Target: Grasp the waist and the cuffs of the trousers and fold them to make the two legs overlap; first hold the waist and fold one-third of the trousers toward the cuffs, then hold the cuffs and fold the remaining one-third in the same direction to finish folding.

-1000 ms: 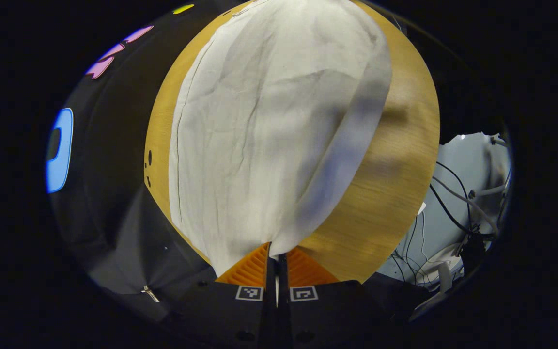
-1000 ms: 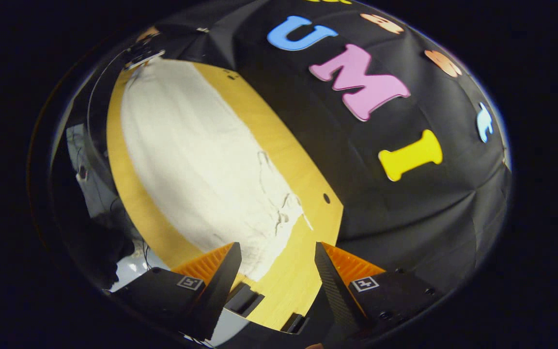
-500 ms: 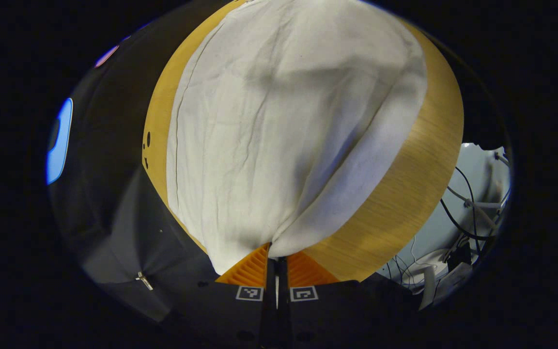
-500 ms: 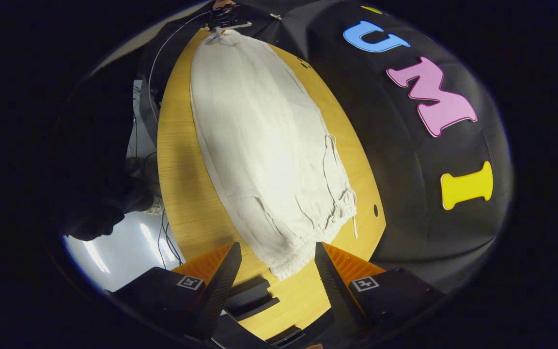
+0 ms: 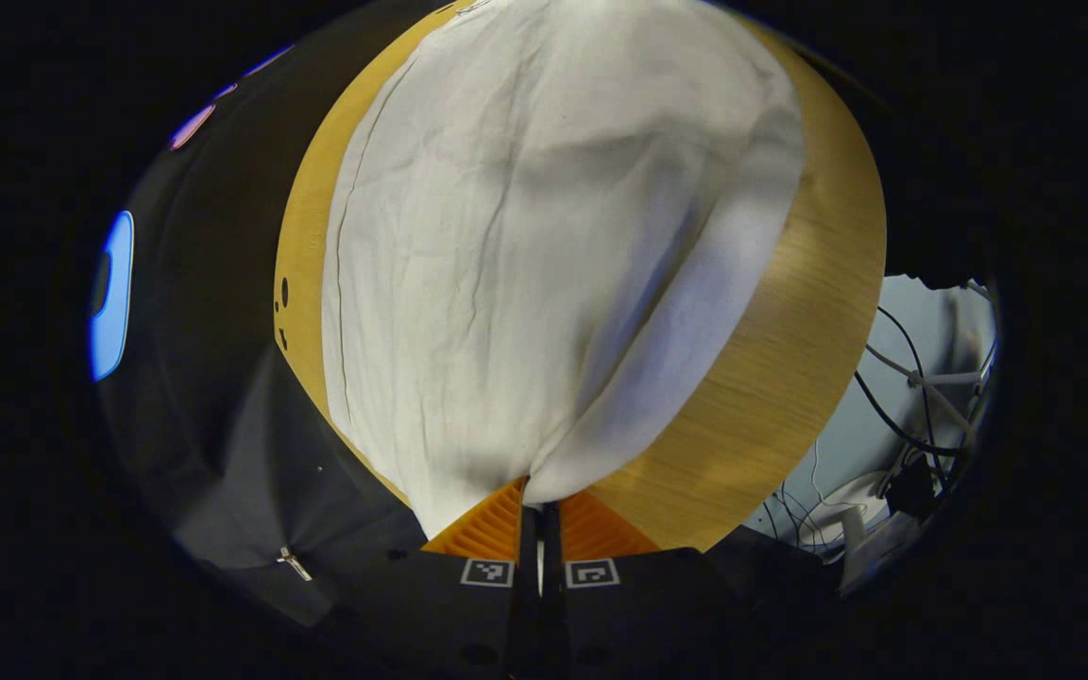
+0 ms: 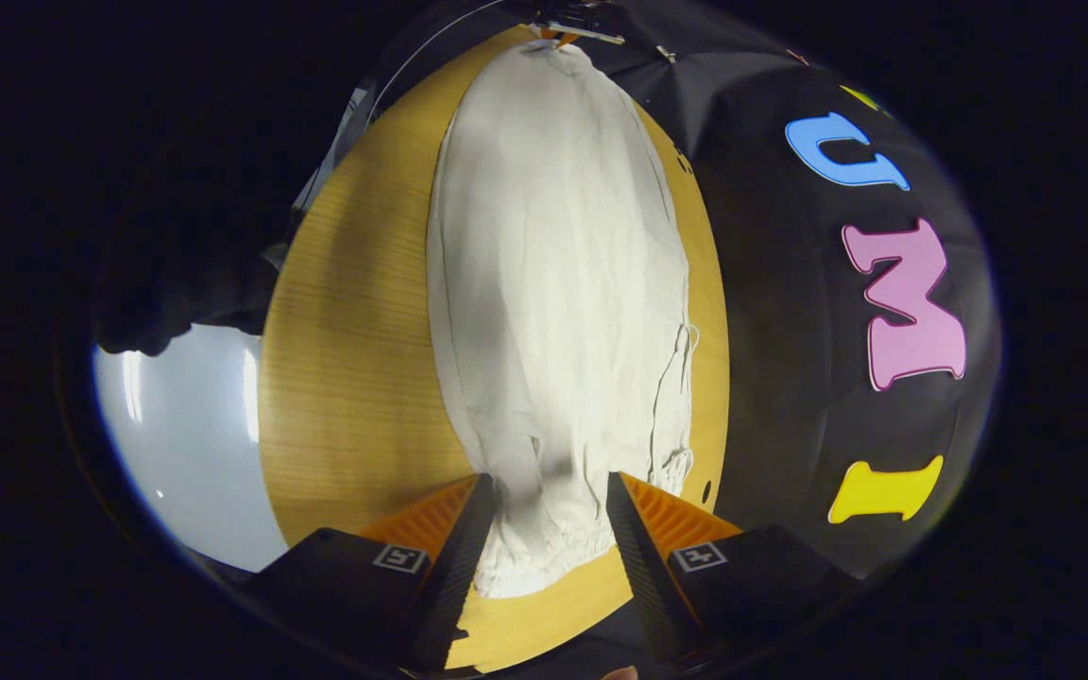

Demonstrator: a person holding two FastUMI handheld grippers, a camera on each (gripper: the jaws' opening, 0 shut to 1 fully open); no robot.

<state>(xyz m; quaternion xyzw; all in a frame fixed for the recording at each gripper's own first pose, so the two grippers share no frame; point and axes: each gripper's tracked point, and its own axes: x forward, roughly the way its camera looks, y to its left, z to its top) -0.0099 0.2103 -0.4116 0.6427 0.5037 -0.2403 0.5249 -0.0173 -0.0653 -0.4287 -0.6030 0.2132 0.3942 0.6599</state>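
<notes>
Wood tabletop [image 5: 790,359] w/ black cloth wall [image 6: 790,312] behind, pale floor [image 6: 185,453], cables [image 5: 903,406].

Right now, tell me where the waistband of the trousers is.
In the right gripper view the gathered waistband lies on the wooden table at the bottom, between the open fingers of the right gripper.

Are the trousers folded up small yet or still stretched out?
Stretched out: the trousers lie full length along the table, waistband near, cuffs far.
</notes>
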